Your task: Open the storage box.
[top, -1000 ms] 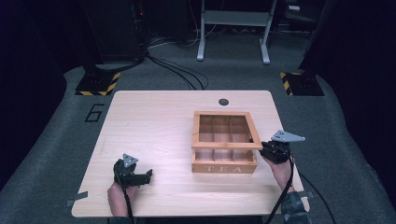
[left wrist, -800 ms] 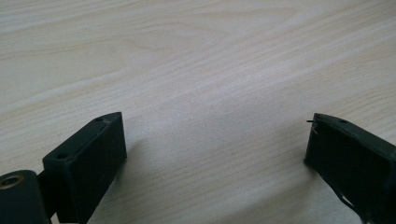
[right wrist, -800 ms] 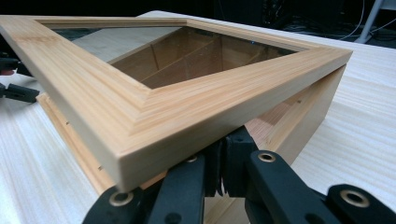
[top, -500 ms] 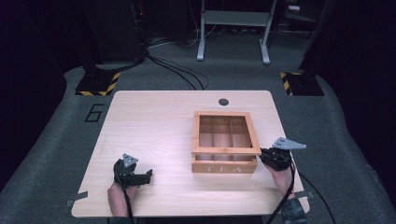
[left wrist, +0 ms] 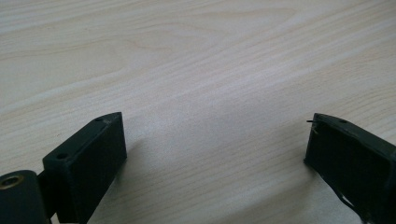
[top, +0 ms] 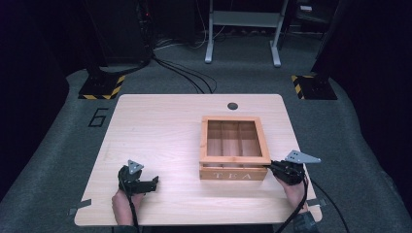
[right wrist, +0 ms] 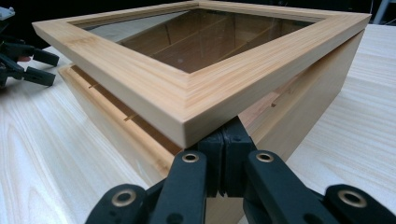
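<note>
Wooden tea box sits on the counter, right of centre and nearer the front edge, its "TEA" face toward me. Lid is a wood frame around a clear pane; I can see dividers through it in the high view and the right gripper view. In the right gripper view the lid's near corner stands lifted off the box body, with a gap showing along both sides that meet there.

Right gripper is at the box's front right corner, held by the hand near the counter's front right. In its own view the jaws are pressed flat together with nothing between them, tips tucked under the raised lid corner. I cannot tell whether the tips actually touch the lid's underside.

Left gripper rests low near the counter's front left corner, well apart from the box, held by the left hand. Its own view shows the jaws spread wide over bare wood grain, gripping nothing.

A small dark round spot sits near the counter's back edge, behind the box.
</note>
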Tool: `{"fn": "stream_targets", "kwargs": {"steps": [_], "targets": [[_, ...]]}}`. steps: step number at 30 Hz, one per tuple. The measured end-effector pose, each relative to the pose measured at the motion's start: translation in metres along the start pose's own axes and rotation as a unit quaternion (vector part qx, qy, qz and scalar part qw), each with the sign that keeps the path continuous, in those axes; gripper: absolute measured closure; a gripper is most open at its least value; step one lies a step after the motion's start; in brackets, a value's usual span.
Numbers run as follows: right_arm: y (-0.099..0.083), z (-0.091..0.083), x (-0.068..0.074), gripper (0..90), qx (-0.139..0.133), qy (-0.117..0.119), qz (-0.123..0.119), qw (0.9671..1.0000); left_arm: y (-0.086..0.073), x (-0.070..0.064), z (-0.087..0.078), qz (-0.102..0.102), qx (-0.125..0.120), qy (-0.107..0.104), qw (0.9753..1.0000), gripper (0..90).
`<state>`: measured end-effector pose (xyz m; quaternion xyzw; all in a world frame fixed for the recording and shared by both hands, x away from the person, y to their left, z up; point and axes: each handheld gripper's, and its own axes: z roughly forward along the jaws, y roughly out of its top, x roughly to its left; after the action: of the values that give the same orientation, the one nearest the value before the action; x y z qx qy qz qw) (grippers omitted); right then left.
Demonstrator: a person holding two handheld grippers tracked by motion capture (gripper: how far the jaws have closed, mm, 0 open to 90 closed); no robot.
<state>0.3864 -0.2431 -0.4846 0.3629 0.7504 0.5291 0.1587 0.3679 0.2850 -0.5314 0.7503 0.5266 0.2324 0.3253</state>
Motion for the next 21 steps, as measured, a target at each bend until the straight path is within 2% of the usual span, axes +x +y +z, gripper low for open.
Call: {"fn": "stream_targets", "kwargs": {"steps": [6,15,21], "targets": [[-0.001,0.001,0.011,86.8,0.007,0.000,-0.021,0.9997,0.000,0.000,0.000,0.000,0.000,0.000,1.0000,4.9],[-0.006,-0.013,0.013,87.3,0.001,-0.008,-0.007,0.9999,0.000,0.000,0.000,0.000,0.000,0.000,1.0000,4.9],[-0.009,-0.018,0.013,87.2,-0.003,-0.013,-0.011,0.9999,0.000,0.000,0.000,0.000,0.000,0.000,1.0000,4.9]]}}
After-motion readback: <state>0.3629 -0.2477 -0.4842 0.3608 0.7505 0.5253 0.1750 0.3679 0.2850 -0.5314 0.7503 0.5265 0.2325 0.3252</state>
